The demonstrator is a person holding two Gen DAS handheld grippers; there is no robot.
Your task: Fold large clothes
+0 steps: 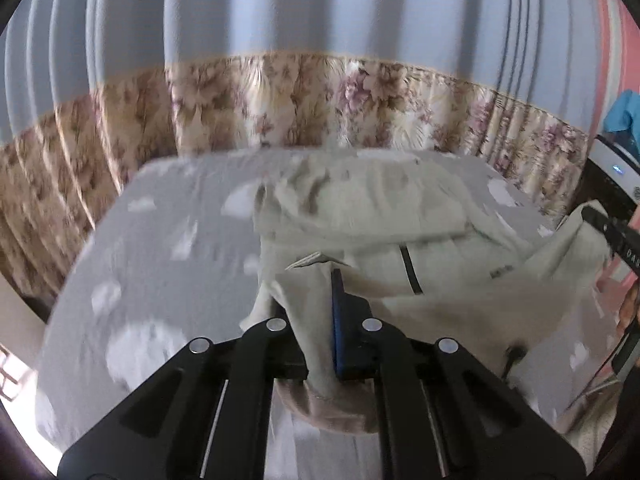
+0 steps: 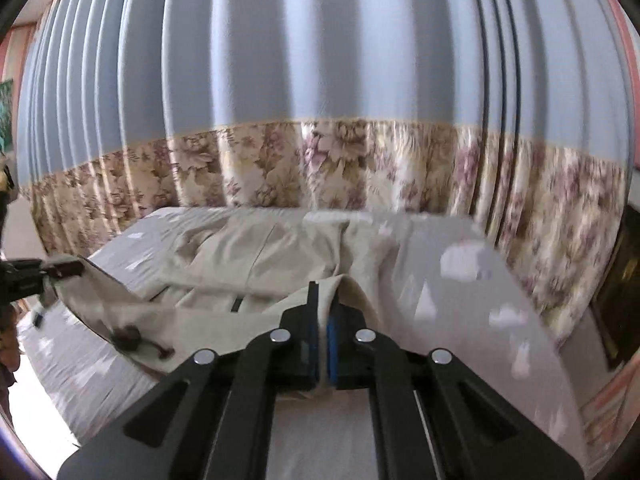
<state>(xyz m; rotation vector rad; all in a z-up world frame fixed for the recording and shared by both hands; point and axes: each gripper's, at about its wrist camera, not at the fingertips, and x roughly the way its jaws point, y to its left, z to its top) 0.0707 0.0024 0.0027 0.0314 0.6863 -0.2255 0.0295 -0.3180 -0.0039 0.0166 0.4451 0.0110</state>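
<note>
In the left wrist view, much is softened by motion blur: the pattern of the grey bedsheet (image 1: 160, 248) is reduced to pale smears, and the far edge of the cream garment (image 1: 360, 208) is hard to trace against it. The left finger of the left gripper (image 1: 320, 308) is covered by cloth, so only the blue pad of the right finger is seen. The garment's lower end is cut off beneath the gripper body. The garment is spread over the right half of the bed, with one corner drawn up directly into the left gripper. The jaws are pressed nearly together and a fold of the cream cloth is pinched between them. At the right edge, the right gripper (image 1: 596, 216) is partly cropped, and another raised corner of the garment is held at its tip.

In the right wrist view, the floral curtain (image 2: 320, 160) and the sheet are likewise blurred. The garment (image 2: 248, 256) is laid across the middle of the bed, ahead and left of the right gripper (image 2: 323, 312). A thin edge of cloth is clamped between its blue pads, which are closed almost to touching. At the far left, the left gripper (image 2: 60, 269) is largely cut off; a lifted corner is held there, and the cloth is stretched between the two grippers.
</note>
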